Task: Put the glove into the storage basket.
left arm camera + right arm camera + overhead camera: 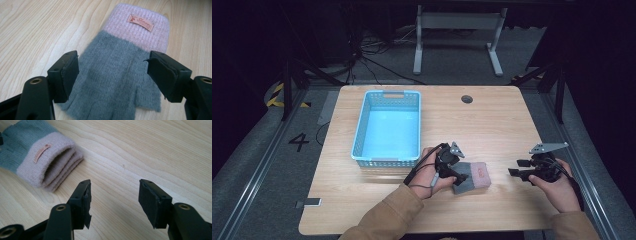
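Left tongs (112, 75) gape wide astride the glove (120, 82), apparently poised to pinch it, while right tongs (113, 202) wait wide beside its cuff.

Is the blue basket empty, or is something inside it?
Empty. The high view shows the blue basket's bare floor; the glove lies outside on the table.

A light wooden table (492, 120) stands on grey floor. A round dark grommet (467, 99) sits in the tabletop near its far edge. Beyond the table stands a white metal frame (417, 50), with black cables (377, 60) beside it. Left of the table, a painted number 4 (299, 142) marks the floor, with yellow-and-black striped tape (275, 95) farther back. A small flat silvery object (312, 202) lies at the table's near left corner.
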Demonstrator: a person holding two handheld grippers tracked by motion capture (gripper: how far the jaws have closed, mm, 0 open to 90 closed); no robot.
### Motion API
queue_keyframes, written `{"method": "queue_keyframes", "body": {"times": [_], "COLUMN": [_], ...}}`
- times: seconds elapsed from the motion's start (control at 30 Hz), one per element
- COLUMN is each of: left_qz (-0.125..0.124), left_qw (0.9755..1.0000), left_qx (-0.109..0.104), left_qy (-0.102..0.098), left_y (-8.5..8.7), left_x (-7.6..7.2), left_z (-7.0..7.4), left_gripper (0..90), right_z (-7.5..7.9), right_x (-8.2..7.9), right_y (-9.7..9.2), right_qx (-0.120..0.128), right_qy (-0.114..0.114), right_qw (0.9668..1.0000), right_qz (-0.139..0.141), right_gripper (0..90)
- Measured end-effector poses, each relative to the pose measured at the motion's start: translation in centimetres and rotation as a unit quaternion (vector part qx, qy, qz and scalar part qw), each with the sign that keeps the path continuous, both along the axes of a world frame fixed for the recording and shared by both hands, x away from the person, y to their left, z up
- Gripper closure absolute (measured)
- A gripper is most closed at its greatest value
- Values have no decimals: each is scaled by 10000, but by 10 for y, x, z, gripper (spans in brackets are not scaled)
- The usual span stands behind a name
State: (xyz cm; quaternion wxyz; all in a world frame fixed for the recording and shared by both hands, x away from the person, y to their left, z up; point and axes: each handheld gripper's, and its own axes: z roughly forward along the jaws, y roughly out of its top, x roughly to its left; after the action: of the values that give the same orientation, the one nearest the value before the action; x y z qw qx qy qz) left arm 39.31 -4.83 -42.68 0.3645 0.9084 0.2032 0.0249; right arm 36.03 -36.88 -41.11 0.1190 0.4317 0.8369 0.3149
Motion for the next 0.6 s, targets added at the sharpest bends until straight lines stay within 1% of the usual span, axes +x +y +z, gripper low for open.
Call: {"method": "queue_keyframes", "body": {"times": [0.07,0.27,0.37,0.4,0.5,0.53,0.6], "left_qz": [-41,0,-37,-12,-35,-24,0], "left_qw": [10000,10000,9999,9999,9999,9998,9996], "left_qx": [11,86,123,139,139,195,276], "left_qy": [10,26,8,13,-14,12,-4], "left_y": [-2,-7,-9,-9,-11,-12,-15], "left_x": [0,1,1,1,1,0,0], "left_z": [-2,-12,-14,-15,-17,-18,-20], "left_gripper": [249,227,226,226,226,224,213], "right_z": [0,0,1,1,1,1,1], "right_x": [0,-1,-1,-1,-1,-2,-2], "right_y": [0,0,0,0,0,0,0], "right_qx": [12,42,60,66,87,85,99], "right_qy": [2,60,70,75,69,63,67], "right_qw": [10000,10000,10000,9999,9999,9999,9999], "right_qz": [2,5,2,13,11,0,20], "right_gripper": [442,449,451,451,451,451,451]}}
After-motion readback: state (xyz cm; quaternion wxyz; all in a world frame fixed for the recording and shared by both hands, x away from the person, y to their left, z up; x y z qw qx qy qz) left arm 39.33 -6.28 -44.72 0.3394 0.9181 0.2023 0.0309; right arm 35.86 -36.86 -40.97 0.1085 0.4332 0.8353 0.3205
